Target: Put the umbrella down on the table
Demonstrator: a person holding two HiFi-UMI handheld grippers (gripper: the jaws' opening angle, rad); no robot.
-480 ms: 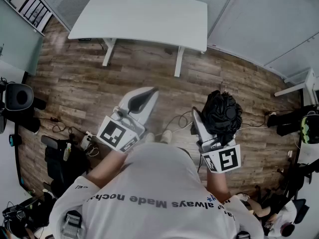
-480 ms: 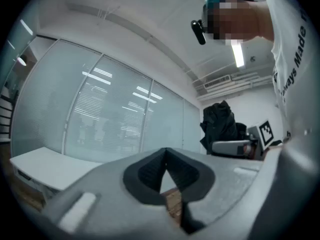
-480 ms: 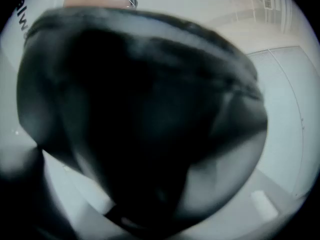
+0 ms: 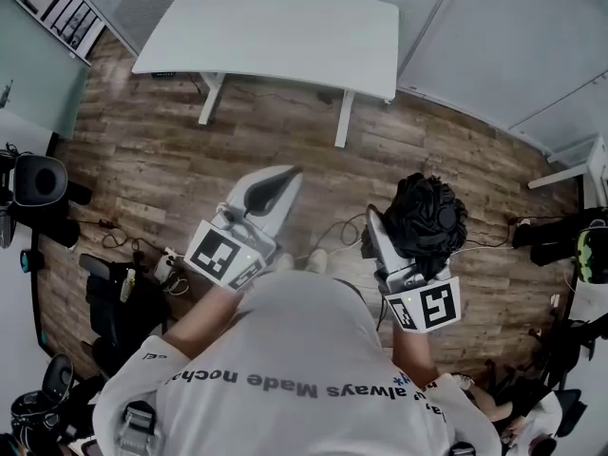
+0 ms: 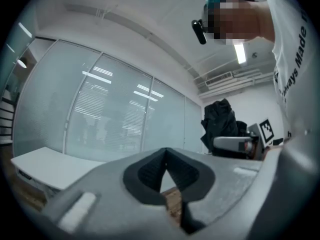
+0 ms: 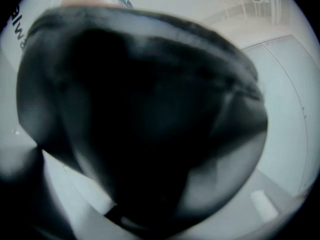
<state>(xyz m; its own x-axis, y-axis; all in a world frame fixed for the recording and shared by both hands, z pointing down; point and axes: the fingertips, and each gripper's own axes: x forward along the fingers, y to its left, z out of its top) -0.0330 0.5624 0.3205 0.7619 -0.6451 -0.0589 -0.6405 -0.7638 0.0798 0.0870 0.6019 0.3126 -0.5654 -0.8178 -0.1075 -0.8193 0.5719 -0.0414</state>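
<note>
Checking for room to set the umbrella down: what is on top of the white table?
Nothing shows on the white table; its top looks bare. What lies right under it is hidden; only two white legs show.

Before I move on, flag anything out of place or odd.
Nothing is spilled or broken. The umbrella sits bunched in the right gripper over the floor, short of the table. Loose cables trail across the floor.
</note>
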